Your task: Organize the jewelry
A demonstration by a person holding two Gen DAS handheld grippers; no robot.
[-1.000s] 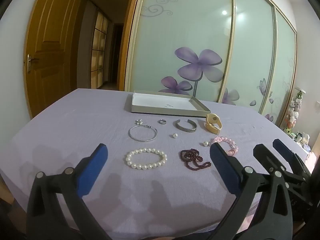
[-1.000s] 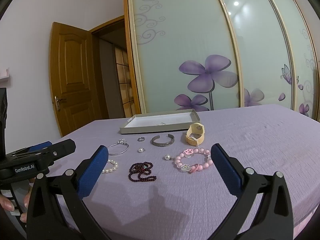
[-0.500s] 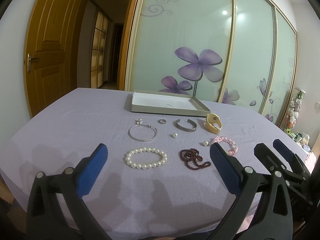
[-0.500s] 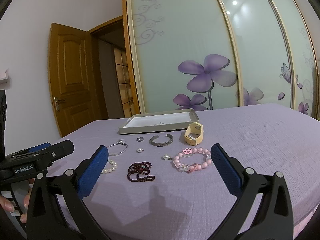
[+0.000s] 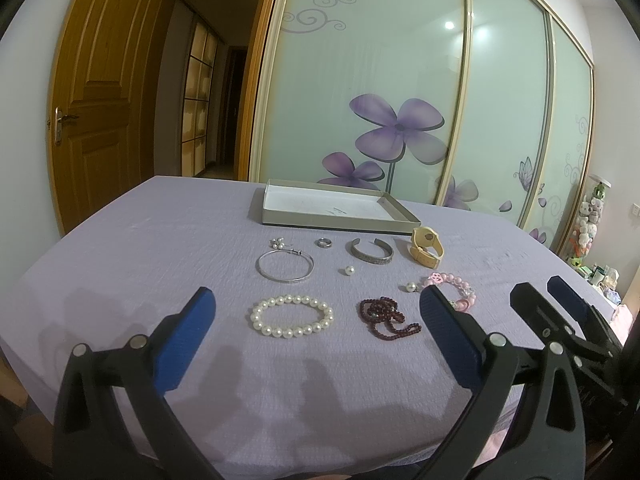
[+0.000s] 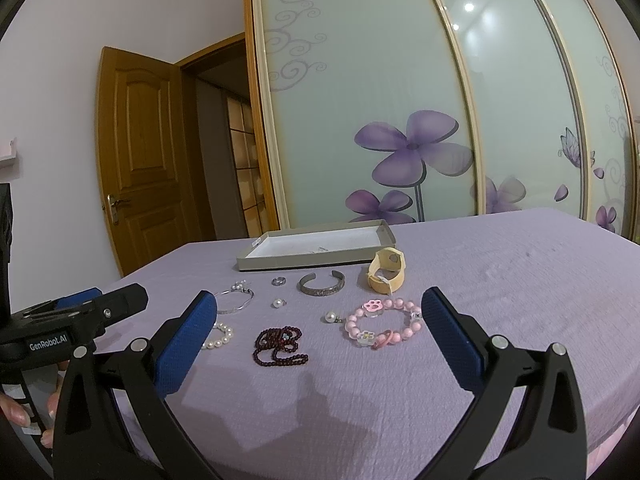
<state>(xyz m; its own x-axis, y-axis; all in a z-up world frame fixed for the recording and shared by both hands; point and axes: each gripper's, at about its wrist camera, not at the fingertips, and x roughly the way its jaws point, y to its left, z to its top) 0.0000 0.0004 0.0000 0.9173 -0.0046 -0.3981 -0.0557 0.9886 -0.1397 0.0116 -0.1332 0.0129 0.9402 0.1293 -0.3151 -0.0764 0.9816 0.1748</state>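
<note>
Since a second ago we see nothing shifted. Our left tongs [image 5: 316, 316] and right tongs [image 6: 316, 316] hover spread wide, pinching nothing. The shallow box [image 5: 340, 224] holds no jewelry; outside it lie five bracelets, including the pearl bracelet [image 5: 292, 316], and one ring [image 5: 324, 243] on the purple surface [image 5: 160, 248].

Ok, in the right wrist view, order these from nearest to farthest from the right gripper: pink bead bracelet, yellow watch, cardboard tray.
1. Pink bead bracelet: just ahead of the right gripper, toward its right finger.
2. Yellow watch: behind the bracelet, standing on edge.
3. Cardboard tray: farthest back, centre-left, empty-looking.
</note>
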